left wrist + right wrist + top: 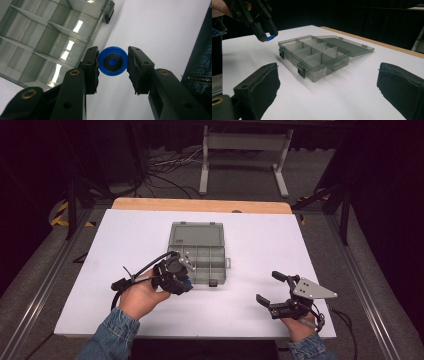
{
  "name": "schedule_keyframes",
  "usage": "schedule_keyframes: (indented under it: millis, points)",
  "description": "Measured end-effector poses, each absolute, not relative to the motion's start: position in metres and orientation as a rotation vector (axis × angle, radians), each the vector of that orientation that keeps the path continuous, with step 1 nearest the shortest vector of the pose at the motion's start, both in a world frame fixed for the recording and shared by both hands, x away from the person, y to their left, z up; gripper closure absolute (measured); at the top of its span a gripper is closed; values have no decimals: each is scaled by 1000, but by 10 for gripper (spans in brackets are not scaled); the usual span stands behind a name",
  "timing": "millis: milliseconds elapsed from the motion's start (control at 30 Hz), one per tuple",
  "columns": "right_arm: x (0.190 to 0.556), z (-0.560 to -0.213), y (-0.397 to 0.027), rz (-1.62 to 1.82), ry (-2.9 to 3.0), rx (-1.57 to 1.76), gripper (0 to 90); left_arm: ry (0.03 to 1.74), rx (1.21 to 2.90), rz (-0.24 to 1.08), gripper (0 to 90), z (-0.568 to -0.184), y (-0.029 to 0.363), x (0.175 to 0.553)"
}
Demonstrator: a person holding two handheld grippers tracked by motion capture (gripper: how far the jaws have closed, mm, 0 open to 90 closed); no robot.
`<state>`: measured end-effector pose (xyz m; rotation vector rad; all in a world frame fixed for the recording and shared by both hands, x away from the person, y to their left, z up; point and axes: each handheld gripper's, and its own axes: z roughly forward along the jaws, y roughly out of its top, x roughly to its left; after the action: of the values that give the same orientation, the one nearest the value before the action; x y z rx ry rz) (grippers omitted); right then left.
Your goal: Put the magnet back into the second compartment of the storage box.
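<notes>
White counter (pixel 250 270); grey compartment box (pixel 200 257) mid-counter, lid flat open toward the far edge. My left claw (pixel 113 65) grips a blue disc (pixel 112 62) above the box's near-left corner. Right claw (pixel 274 288) released, near-right.

- Your left gripper (pixel 176 276) is lifted up off the table and points down and away from you.
- Its two jaws are squeezed in close on something held between them.
- Your right gripper (pixel 274 289) sits low near you, jaws spread wide with nothing between them.
</notes>
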<state>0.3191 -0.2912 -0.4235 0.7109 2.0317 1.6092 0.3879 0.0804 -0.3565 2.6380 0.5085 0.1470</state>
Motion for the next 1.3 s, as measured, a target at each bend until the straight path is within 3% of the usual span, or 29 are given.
schedule_keyframes:
  millis: [1300]
  points:
    - [319, -423, -292, 1611, 2029, 707, 48, 666, 2606, 240, 624, -359, 81, 460]
